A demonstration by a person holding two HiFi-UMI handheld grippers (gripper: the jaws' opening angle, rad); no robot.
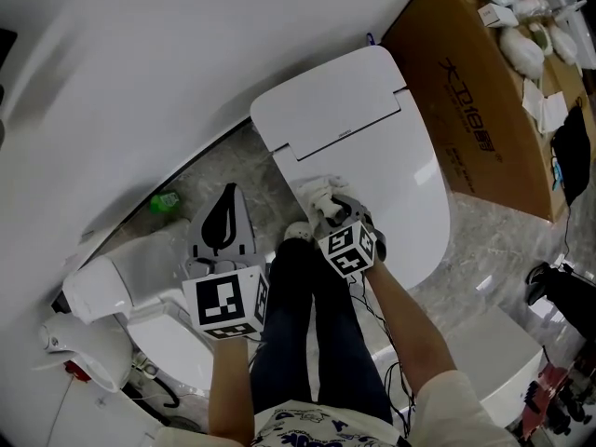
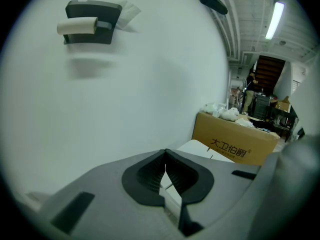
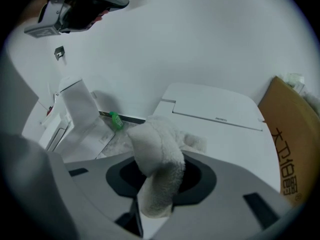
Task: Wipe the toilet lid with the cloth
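The white toilet lid (image 1: 372, 128) lies shut at the centre of the head view. A fluffy white cloth (image 1: 319, 196) is bunched at the lid's near left edge, and my right gripper (image 1: 337, 214) is shut on it. In the right gripper view the cloth (image 3: 156, 159) bulges out between the jaws and hangs over the lid (image 3: 220, 129). My left gripper (image 1: 226, 198) is held left of the toilet, above the floor, apart from the lid. Its jaws are shut with nothing in them, and its fingertips (image 2: 164, 156) meet.
A cardboard box (image 1: 475, 101) stands right of the toilet, with white things on top. Another white toilet (image 1: 140, 282) is at the left. A green bottle (image 1: 165, 201) lies on the marble floor by the wall. A paper holder (image 2: 90, 23) hangs on the wall.
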